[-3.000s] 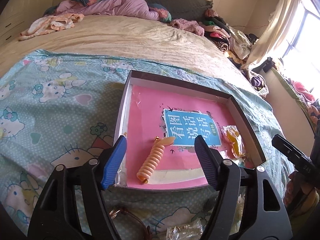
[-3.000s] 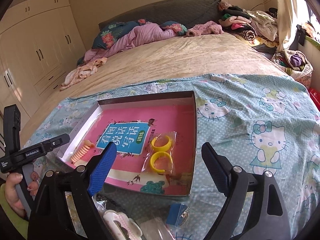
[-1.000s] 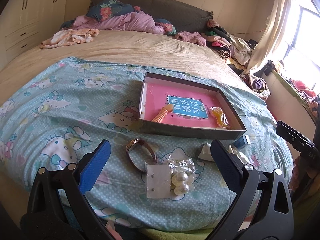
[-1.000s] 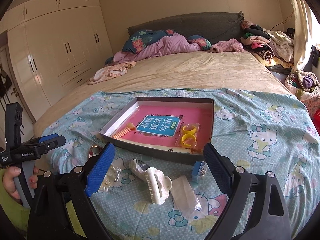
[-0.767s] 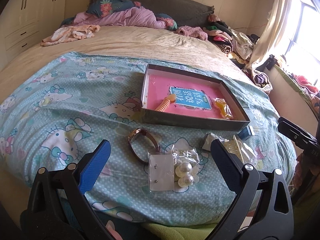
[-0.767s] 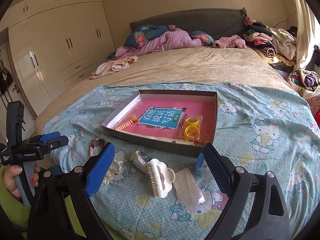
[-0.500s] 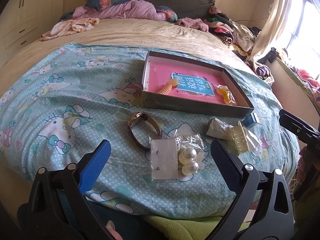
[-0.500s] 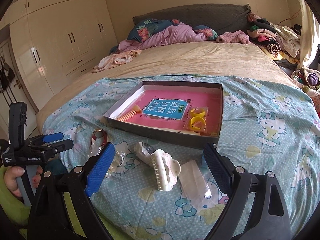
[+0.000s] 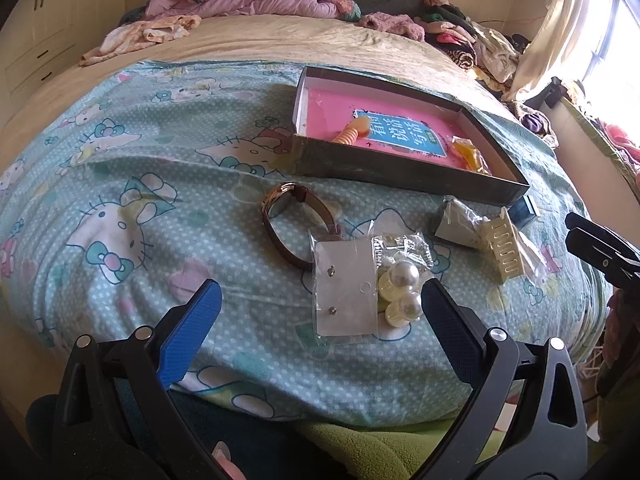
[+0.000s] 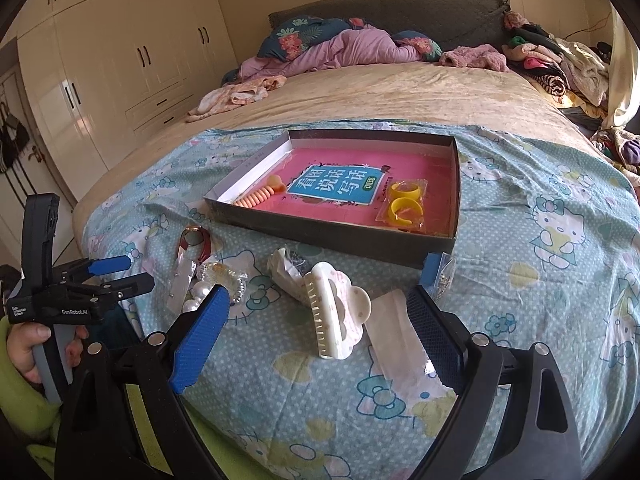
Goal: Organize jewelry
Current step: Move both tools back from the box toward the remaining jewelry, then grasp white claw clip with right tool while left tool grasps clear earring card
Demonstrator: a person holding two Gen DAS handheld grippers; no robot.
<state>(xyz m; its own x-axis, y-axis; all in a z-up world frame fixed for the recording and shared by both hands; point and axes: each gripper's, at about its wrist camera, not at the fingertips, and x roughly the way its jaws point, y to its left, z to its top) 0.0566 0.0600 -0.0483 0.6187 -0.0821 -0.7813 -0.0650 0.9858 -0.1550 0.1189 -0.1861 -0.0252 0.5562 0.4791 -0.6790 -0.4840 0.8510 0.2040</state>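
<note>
Turquoise cartoon-print bedding (image 9: 120, 184) carried the work, and most of it was left to do; at the bed's near edge, on the left, lay a brown-strapped watch (image 9: 294, 222), then a clear bag with an earring card (image 9: 346, 288) touching a pair of pearl earrings (image 9: 402, 292), then a crumpled small packet (image 10: 286, 270), a white claw clip (image 10: 338, 314), a flat clear sachet (image 10: 394, 326) and, just beside the near right corner of the box, a small blue packet (image 10: 434, 270); none of these was in the box yet. Behind them the shallow grey box (image 10: 332, 236) with a pink book as its floor held only a peach spiral hair tie (image 10: 260, 196) at its left side and bagged yellow rings (image 10: 402, 200) at its right. I judged about a quarter done. The left gripper (image 9: 320, 332) hung spread wide over the earring bag, pinching nothing; the right gripper (image 10: 318, 324) stood equally spread above the claw clip, also empty.
</note>
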